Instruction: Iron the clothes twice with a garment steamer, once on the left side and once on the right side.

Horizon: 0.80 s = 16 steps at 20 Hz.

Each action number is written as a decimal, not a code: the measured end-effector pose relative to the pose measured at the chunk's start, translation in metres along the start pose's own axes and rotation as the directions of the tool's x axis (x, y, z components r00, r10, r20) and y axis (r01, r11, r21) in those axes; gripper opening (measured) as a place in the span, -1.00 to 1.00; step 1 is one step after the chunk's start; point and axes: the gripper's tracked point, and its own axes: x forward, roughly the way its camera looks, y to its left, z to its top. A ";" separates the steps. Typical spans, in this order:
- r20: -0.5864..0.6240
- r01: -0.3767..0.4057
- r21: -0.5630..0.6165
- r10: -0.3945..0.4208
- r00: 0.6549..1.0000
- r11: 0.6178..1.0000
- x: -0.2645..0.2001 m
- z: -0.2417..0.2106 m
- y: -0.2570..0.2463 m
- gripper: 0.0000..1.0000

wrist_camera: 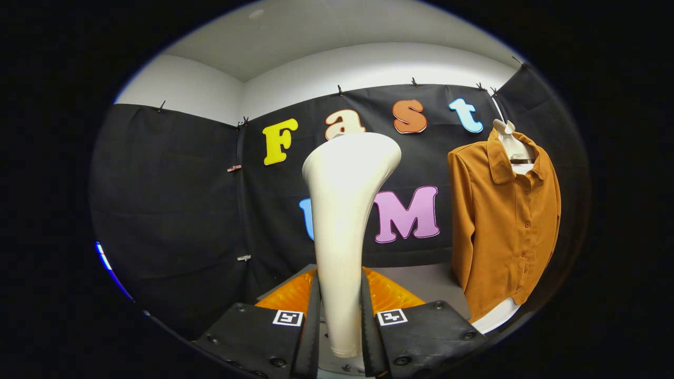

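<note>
We see the claw (341, 337) clamped on the steamer (345, 221), with both fingers (310, 326) pressing against the lower part of its pale handle from either side. The steamer stands upright between them, narrow where it is gripped and widening to a flared head at the top, the head turned slightly toward the shirt (503, 221).

The shirt hangs well apart from the steamer, off to its right side and farther back, against the black cloth wall. It is a long-sleeved, rust-orange button-up with a collar, and we can count a row of buttons running down its front. It hangs on a white hanger (513, 152), whose neck rises above the collar, and a sleeve falls straight down on the side nearer the steamer. The hem drapes just above a white curved edge (497, 318); we cannot tell what that edge belongs to.

Behind the steamer's base, a grey tabletop (421, 281) stretches toward the wall and runs under the shirt. The steamer head does not touch the shirt; open wall shows between them
</note>
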 end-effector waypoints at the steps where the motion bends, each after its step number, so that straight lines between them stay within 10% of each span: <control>1: -0.001 0.000 0.000 0.000 1.000 1.000 0.000 0.000 0.000 -0.27; 16: -0.008 0.006 -0.002 -0.006 1.000 1.000 0.006 -0.002 0.001 -0.27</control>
